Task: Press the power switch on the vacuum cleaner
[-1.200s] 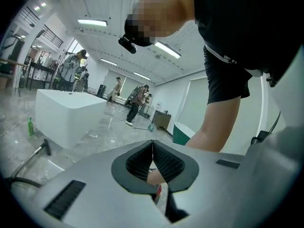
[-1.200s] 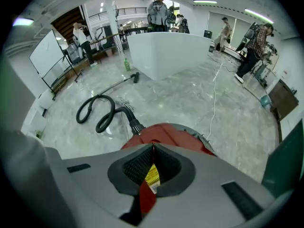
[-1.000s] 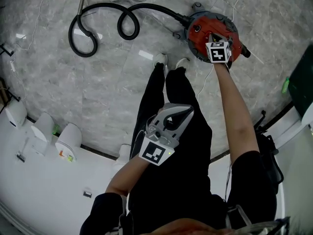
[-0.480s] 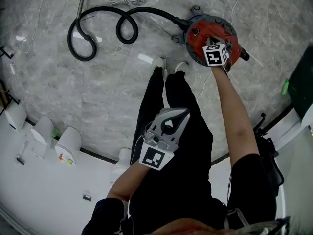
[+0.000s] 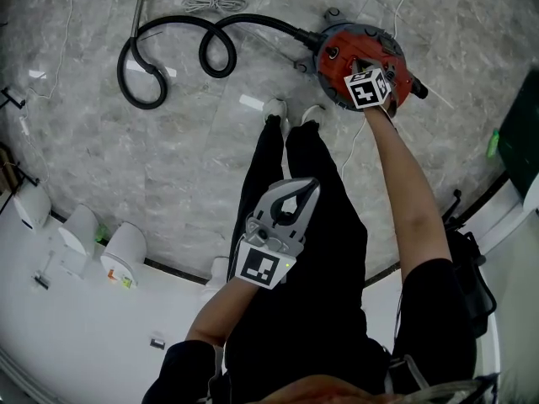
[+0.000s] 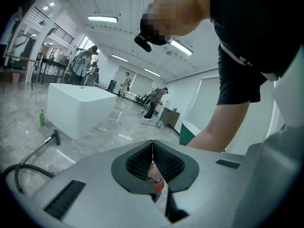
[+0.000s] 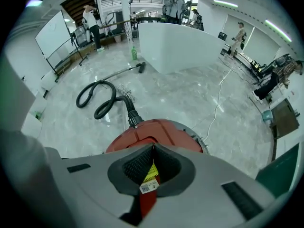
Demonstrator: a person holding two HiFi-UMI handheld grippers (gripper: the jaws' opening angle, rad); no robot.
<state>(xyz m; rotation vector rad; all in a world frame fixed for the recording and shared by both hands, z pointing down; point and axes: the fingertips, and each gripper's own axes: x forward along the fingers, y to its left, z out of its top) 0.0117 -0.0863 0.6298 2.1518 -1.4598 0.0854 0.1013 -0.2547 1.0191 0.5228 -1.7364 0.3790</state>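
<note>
The red round vacuum cleaner (image 5: 338,50) stands on the marble floor just beyond the person's shoes (image 5: 275,106). Its black hose (image 5: 168,49) loops away to the left. My right gripper (image 5: 357,64) is shut, at arm's length over the vacuum's top, tips down near its middle. In the right gripper view the shut jaws (image 7: 153,146) sit right over the red lid (image 7: 152,129), with a yellow label and a white label showing behind them. Whether the tips touch the lid is hidden. My left gripper (image 5: 309,185) is shut and empty, held in front of the person's legs.
A white power cord (image 5: 352,141) trails from the vacuum toward the person. A coiled white cable (image 5: 221,1) lies on the floor at the back. White rounded units (image 5: 126,249) line the left edge. A white counter (image 7: 175,44) and several people are in the background.
The right gripper has shifted a little farther over the vacuum's top. The left gripper has drifted slightly, staying shut.
</note>
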